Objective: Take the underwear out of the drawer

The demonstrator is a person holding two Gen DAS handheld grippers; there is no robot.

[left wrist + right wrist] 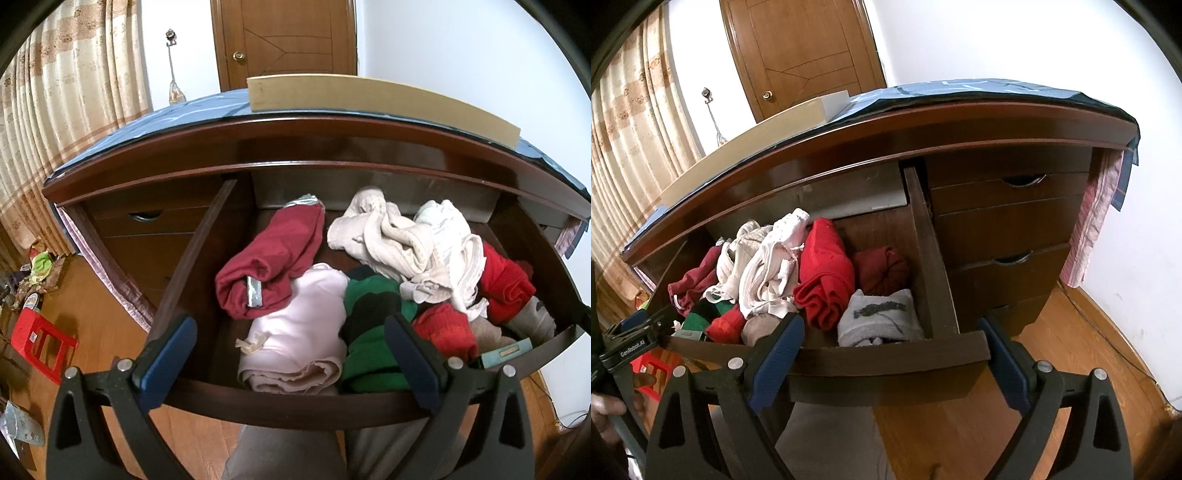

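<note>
The dark wooden drawer [295,402] stands pulled out, full of rolled and crumpled garments. In the left wrist view I see a dark red roll [269,258], a pale pink roll [299,332], a green-and-black striped piece [373,332], a cream heap [406,240] and red pieces [506,284]. My left gripper [291,354] is open above the drawer's front edge, over the pink roll, holding nothing. My right gripper [892,360] is open at the drawer's front panel [886,354], near a grey garment [879,321] and a red roll [827,273].
The dresser top carries a blue cover [177,114] and a pale flat board [369,99]. Closed drawers [1008,221] stand to the right. A red stool [40,339] and clutter sit on the wooden floor at left. A person's grey-trousered legs [280,454] are below the drawer.
</note>
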